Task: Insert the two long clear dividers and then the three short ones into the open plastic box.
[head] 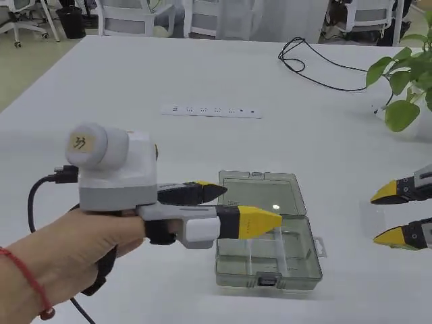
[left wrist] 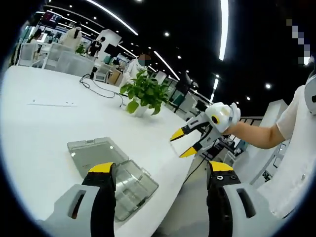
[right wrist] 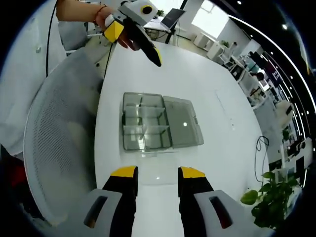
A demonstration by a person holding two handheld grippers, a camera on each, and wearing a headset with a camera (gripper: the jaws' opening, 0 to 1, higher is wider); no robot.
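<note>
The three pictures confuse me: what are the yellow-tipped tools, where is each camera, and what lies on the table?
No robot here: a person holds a two-jaw tool in each hand, the left hand-held gripper and the right hand-held gripper. One picture comes from a headset camera; each round one comes from a camera on one tool. On the white table lie an open clear box with dividers inside, a power strip and a cable. Both tools are open and hold nothing.

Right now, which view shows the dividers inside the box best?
Right gripper view: it looks down into the box, and the dividers show as a grid. Head view: the left tool covers part of it, dividers faint. Left gripper view: low angle, dividers unclear.
</note>
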